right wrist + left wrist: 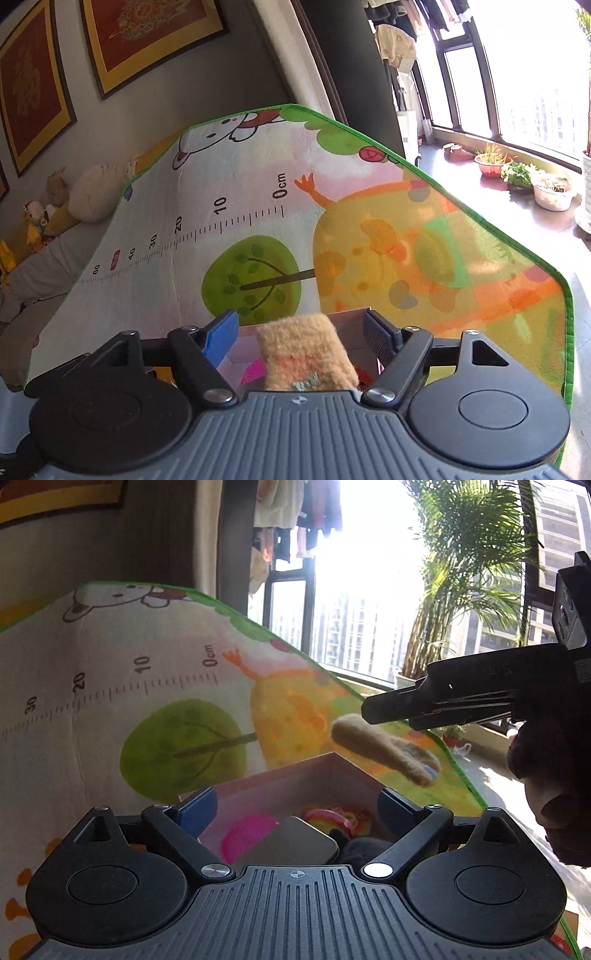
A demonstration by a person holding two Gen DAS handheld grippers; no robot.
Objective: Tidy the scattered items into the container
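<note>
A pinkish cardboard box sits on the cartoon play mat. It holds a pink piece, a dark grey flat case and a colourful round toy. My left gripper hangs open over the box with nothing between its blue pads. A tan fuzzy plush toy is in the air above the box's far corner, just under my right gripper. In the right wrist view the plush toy lies between the right gripper's open jaws, clear of both pads, above the box.
The mat spreads over the floor, its green edge close on the right. Potted plants stand by the window on the bare floor. A sofa with stuffed toys runs along the left wall. A hand holds the right gripper.
</note>
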